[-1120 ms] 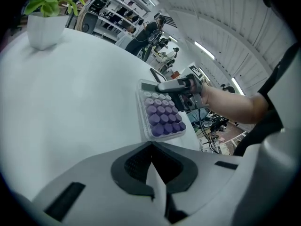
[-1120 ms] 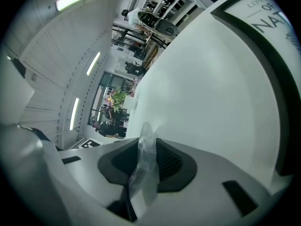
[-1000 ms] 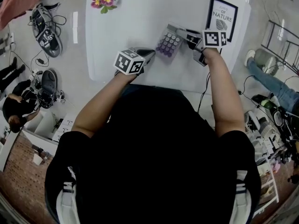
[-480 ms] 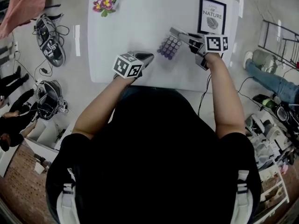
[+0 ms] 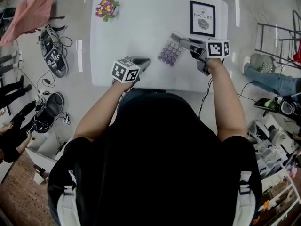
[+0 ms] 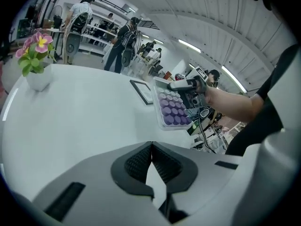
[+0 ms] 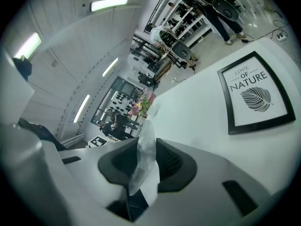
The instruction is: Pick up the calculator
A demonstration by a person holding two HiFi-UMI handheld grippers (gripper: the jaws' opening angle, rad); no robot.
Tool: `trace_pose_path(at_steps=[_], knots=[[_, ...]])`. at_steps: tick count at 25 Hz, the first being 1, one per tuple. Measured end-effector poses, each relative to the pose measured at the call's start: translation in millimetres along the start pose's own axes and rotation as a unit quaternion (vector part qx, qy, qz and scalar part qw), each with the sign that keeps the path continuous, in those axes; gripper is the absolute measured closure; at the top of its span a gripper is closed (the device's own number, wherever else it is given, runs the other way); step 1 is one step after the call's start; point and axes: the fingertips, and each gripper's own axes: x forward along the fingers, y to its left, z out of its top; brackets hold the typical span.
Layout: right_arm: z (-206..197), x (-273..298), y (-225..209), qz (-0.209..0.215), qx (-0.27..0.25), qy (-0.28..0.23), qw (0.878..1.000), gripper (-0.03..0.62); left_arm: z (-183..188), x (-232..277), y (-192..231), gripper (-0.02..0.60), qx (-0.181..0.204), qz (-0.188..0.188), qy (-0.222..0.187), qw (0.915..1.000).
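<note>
Head view: the calculator (image 5: 169, 53) sits just below and left of the frame (image 5: 202, 18), over the white counter (image 5: 131, 32). It looks tilted, with its purple keys facing up. The right gripper (image 5: 184, 41) has it by the edge nearest the frame. The left gripper (image 5: 141, 62) hovers well to the left of the frame, near the counter's front edge and apart from the calculator. A flower pot (image 5: 107, 7) stands far left of the frame.

Left gripper view: these jaws are clenched pad to pad with nothing between them. Beyond them the calculator hangs just in front of the frame, apparently clear of the counter. It is pinched at one end, and most of its body sticks out unsupported.

Right gripper view: the jaws are clamped on the calculator's thin, pale rim, seen edge-on between the ribbed pads. The frame lies flat to the right.

Handling, as a judgement: it looks like a light, stiff plastic slab, thin and smooth at the rim. A one-ended pinch is enough to carry it, but it could let it pivot or slide if swung. A safer hold is on the hard rim, set deep into the pads and closer to the middle of a side. The keys look too soft to grip, and it needs no hard squeeze.
</note>
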Motion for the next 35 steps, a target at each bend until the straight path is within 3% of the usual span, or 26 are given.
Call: trace_pose_path(at_steps=[19, 35], knots=[[2, -67, 68, 0.005, -0.07, -0.055, 0.996, 0.487, -1, -46, -37, 0.563, 0.038, 0.034, -0.043, 0.9978], [-20, -116, 99, 0.001, -0.091, -0.078, 0.993, 0.487, -6, -68, -67, 0.563, 0.048, 0.054, -0.078, 0.9943]])
